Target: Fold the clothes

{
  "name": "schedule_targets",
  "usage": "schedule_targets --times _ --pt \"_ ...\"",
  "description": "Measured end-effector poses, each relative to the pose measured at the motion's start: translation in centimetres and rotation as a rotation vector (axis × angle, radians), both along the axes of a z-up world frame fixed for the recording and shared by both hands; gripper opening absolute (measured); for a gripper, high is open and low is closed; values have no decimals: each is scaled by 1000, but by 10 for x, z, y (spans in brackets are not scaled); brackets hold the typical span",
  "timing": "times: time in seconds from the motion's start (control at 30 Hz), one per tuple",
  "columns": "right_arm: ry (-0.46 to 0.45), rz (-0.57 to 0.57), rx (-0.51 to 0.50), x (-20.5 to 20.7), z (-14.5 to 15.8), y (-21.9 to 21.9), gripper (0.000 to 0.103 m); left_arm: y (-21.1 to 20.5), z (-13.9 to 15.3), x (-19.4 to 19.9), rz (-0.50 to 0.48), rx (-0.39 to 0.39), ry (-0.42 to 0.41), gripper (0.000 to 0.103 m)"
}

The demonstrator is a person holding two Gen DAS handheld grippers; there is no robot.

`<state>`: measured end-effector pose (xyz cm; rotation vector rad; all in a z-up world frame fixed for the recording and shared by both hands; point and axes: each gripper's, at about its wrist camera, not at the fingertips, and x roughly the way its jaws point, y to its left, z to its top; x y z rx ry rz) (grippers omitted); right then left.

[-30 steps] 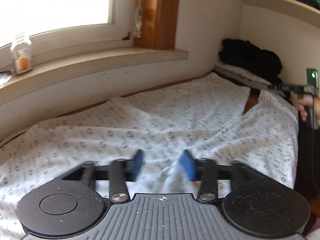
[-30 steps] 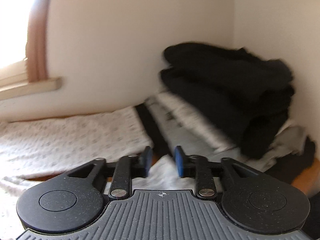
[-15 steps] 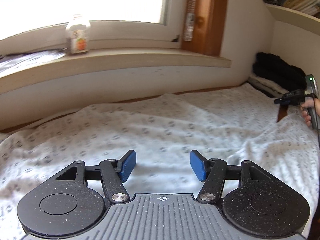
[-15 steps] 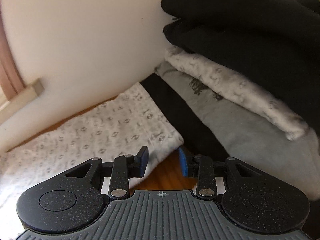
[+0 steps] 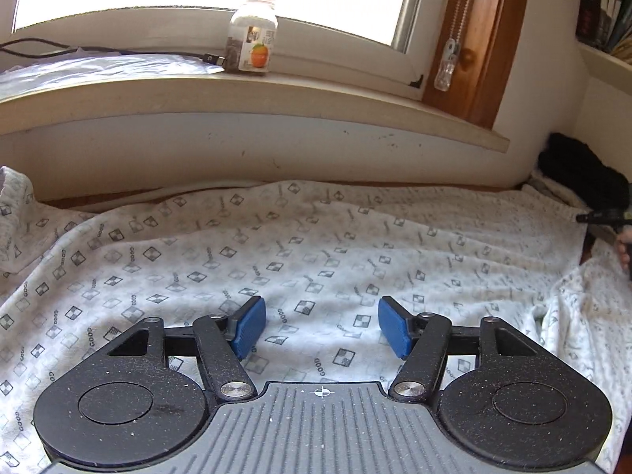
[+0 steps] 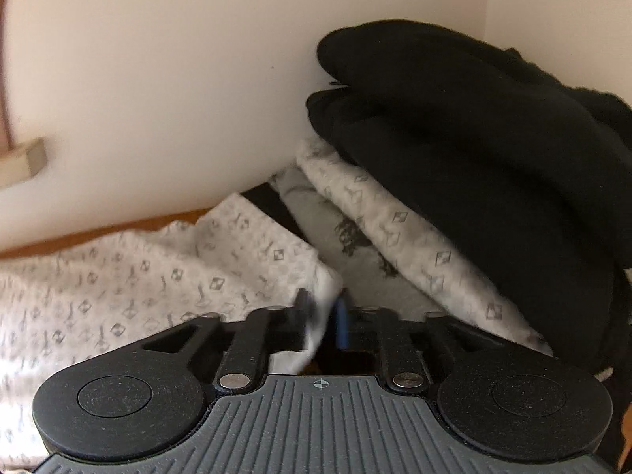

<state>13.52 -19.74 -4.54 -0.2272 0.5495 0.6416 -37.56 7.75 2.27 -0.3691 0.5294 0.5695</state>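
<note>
Left wrist view: white patterned garment lies spread flat over the wooden bench, long axis running left-right, window sill w/ a bottle at the far side. Left tongs spread wide, hovering over the cloth's near-middle, holding nothing. Right tongs pressed together on the garment's right-end corner, just beside a stack of folded clothes in the far right corner. So the right hand has the end; the free left end lies far left of left tongs, prob. its reach if folding end to end
</note>
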Motion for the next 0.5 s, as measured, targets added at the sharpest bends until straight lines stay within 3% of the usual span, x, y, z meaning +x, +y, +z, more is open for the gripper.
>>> schedule_targets --times 0.07,0.13,0.37,0.5 --pt "3 63 11 -17 0 -4 49 -1 0 1 1 10 14 73" --pt "6 126 22 -34 0 -7 55 -1 0 3 3 21 27 73" --pt "17 345 60 -94 1 -19 61 -16 7 6 9 85 25 72" --pt "46 308 76 -97 -8 -37 62 -47 23 26 -104 83 -34 63"
